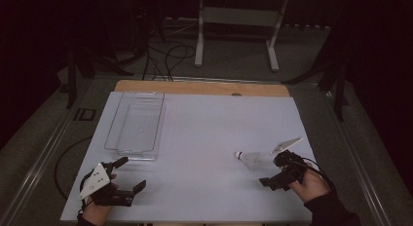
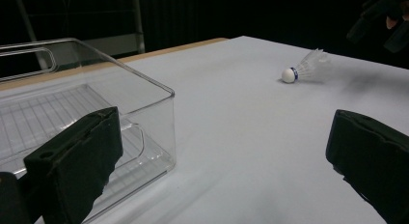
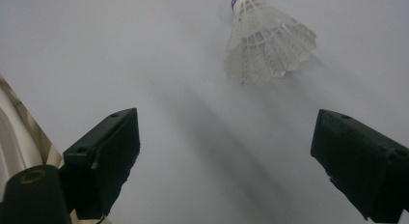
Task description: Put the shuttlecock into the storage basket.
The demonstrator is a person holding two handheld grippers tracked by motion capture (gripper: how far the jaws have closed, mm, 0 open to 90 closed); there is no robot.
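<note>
A white feather shuttlecock (image 1: 249, 159) with a white cork and a blue band lies on its side on the white table (image 1: 204, 133), right of centre. My right gripper (image 1: 271, 170) is just right of it, near the table's right front edge, open and empty. In the right gripper view the shuttlecock (image 3: 267, 40) lies ahead of the spread jaws, cork pointing away, and the right gripper (image 3: 224, 156) is not touching it. My left gripper (image 1: 130, 174) is open and empty at the front left. A clear plastic bin (image 1: 134, 123) lies just beyond it.
In the left gripper view the clear bin (image 2: 96, 113) stands close at the left, empty, with the shuttlecock (image 2: 308, 68) far off at the right. A wooden strip (image 1: 202, 87) borders the table's far edge. A metal stand (image 1: 238, 21) and cables are on the floor behind.
</note>
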